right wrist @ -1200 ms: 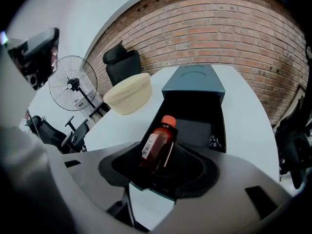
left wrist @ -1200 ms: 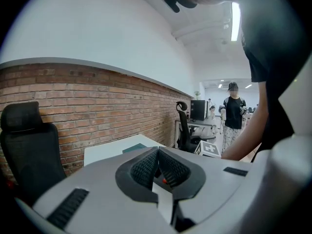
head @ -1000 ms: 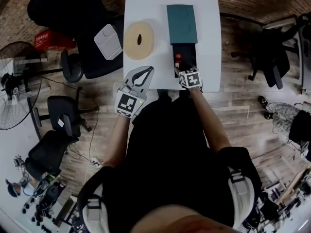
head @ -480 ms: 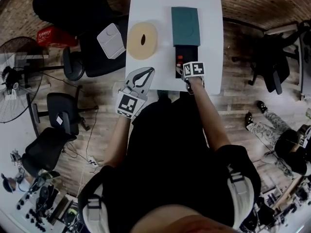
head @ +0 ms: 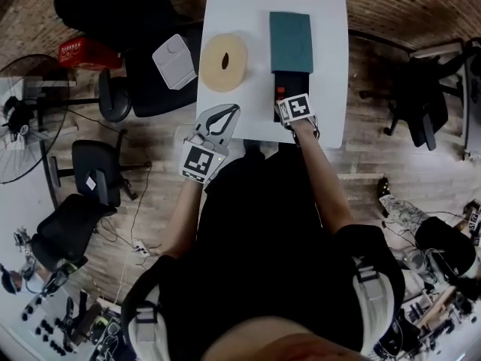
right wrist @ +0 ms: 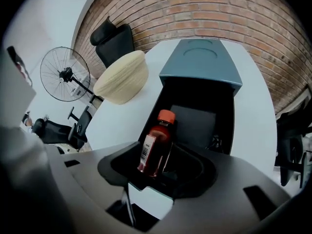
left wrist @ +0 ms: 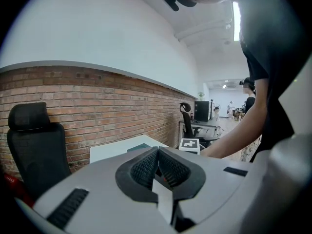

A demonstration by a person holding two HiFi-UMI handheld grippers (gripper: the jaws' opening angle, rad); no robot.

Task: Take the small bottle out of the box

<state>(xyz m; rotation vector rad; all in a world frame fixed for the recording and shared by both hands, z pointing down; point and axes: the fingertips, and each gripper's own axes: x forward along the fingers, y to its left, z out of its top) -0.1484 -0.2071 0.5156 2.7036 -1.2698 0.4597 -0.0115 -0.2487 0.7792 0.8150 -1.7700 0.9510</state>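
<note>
At the worktop's [head: 252, 107] near edge, the right hand-held gripper [right wrist: 163, 154] reaches into the open box [right wrist: 217, 123]. Its jaws are closing around the small bottle [right wrist: 155, 147], which sits in the box's near end, pads not yet pressing. The left hand-held gripper [left wrist: 157, 152], clenched and empty, waits off the near-left corner. The grasp is under way; next likely comes a firm squeeze, then a straight lift clear of the walls. A second earlier the right gripper sat further back from the box.
</note>
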